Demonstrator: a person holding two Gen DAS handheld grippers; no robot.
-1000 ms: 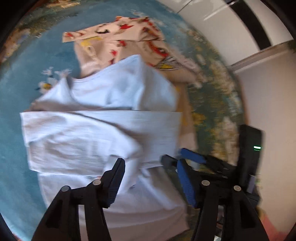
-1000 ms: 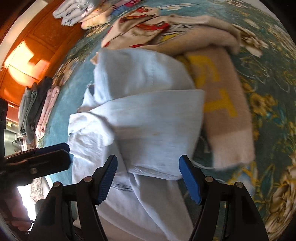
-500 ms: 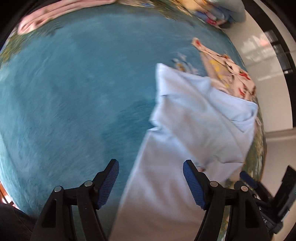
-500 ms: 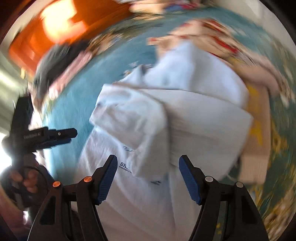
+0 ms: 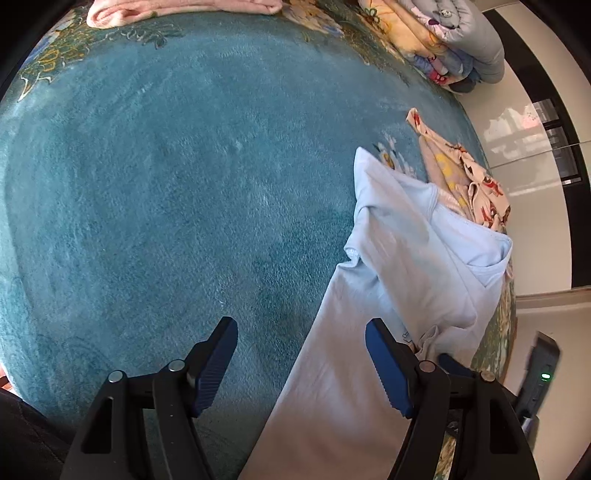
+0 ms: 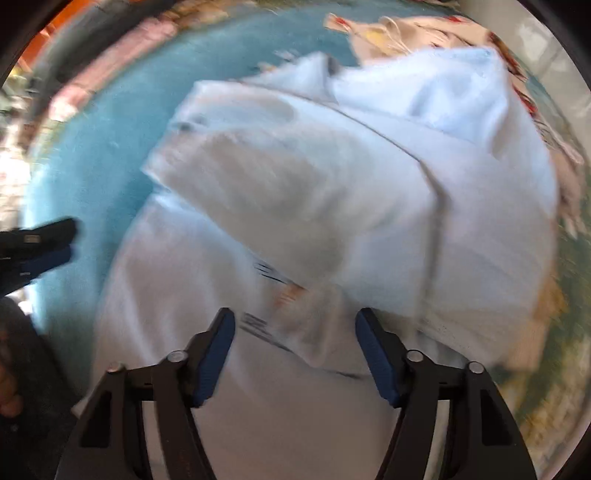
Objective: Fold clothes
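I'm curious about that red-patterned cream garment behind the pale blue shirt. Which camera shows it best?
The left wrist view: the patterned garment is sharp there, lying on the teal rug behind the pale blue shirt. The right wrist view is motion-blurred and shows only a strip of it above the shirt.

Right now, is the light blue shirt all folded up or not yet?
Not yet. The light blue shirt is only partly folded: one flap lies across its body, the lower part stretches flat on the blue rug, and it looks rumpled.

Soft matt pale-blue cloth garment [image 5: 402, 280] on plush teal pile carpet [image 5: 166, 192]; glossy white floor [image 5: 532, 155].
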